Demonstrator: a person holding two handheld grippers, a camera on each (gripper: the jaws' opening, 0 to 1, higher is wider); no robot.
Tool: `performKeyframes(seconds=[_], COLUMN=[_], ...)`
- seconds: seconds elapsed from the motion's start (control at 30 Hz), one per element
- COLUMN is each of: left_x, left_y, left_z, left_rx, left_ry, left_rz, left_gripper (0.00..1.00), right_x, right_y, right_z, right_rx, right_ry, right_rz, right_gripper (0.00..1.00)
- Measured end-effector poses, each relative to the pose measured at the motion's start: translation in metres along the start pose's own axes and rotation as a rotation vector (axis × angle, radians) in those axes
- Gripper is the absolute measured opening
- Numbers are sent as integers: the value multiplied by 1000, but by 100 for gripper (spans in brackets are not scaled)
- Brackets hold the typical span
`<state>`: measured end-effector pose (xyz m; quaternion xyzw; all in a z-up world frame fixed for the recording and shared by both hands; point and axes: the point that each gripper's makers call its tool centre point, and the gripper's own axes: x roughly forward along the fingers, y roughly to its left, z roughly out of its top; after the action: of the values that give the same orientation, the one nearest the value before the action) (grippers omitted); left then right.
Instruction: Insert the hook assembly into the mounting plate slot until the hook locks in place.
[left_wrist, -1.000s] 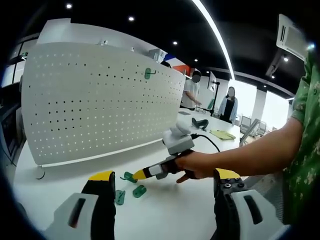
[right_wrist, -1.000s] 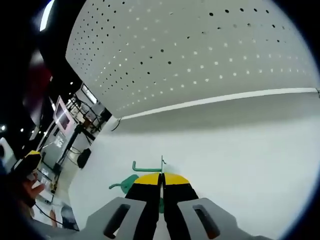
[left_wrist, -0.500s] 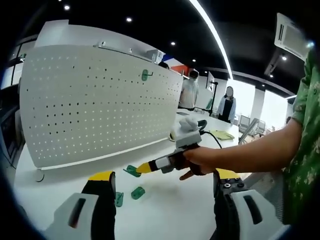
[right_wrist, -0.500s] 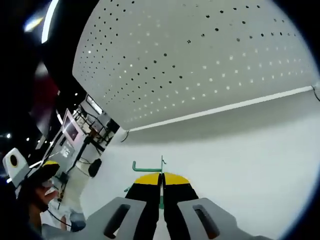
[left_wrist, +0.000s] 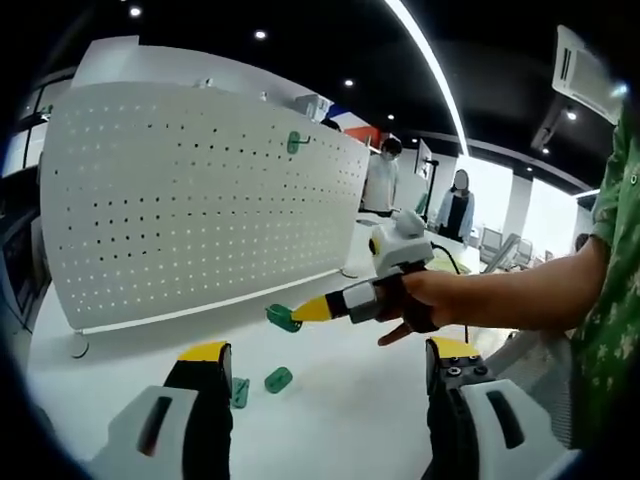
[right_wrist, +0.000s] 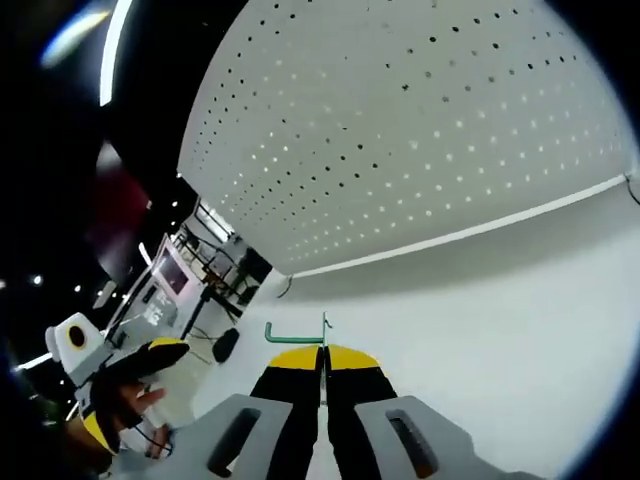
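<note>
Aloft, green hook (right_wrist: 297, 331) pinched in right gripper (right_wrist: 322, 372) near pegboard (right_wrist: 420, 130).

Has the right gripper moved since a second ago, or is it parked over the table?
Yes. In the left gripper view, the right gripper with its green hook has risen off the table, up toward the pegboard.

The right tool (left_wrist: 296, 314) is held out in midair by the person's right hand (left_wrist: 418, 303), the bare forearm extended from a green patterned sleeve (left_wrist: 612, 300). Its yellow-tipped jaws are pressed together on a green hook (right_wrist: 300, 333) (seen as a closed seam in the right gripper view). The left tool (left_wrist: 325, 385) is kept low, its jaws spread wide apart and nothing gripped. In the right gripper view the left tool is glimpsed far left, grasped by the left hand (right_wrist: 120, 405).
</note>
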<state>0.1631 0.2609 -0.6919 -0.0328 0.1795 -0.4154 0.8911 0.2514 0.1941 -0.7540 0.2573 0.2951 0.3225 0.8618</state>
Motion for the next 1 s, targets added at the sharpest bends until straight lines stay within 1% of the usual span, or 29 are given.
performKeyframes(seconds=[0.2, 0.53, 0.77, 1.0], left_x=[0, -1, -5, -10], left_y=[1, -1, -2, -2], left_z=[3, 12, 23, 35], left_rx=[9, 25, 32, 25], left_ry=[0, -17, -40, -75], left_rz=[2, -1, -3, -13], left_gripper=[81, 81, 80, 79], right_x=[-12, -34, -48, -61], right_y=[16, 47, 69, 87], right_z=[8, 23, 33, 42], right_rx=[7, 14, 20, 60], right_ry=[-28, -77, -114, -151], right_rz=[46, 125, 188, 268], right_gripper=[0, 0, 0, 0])
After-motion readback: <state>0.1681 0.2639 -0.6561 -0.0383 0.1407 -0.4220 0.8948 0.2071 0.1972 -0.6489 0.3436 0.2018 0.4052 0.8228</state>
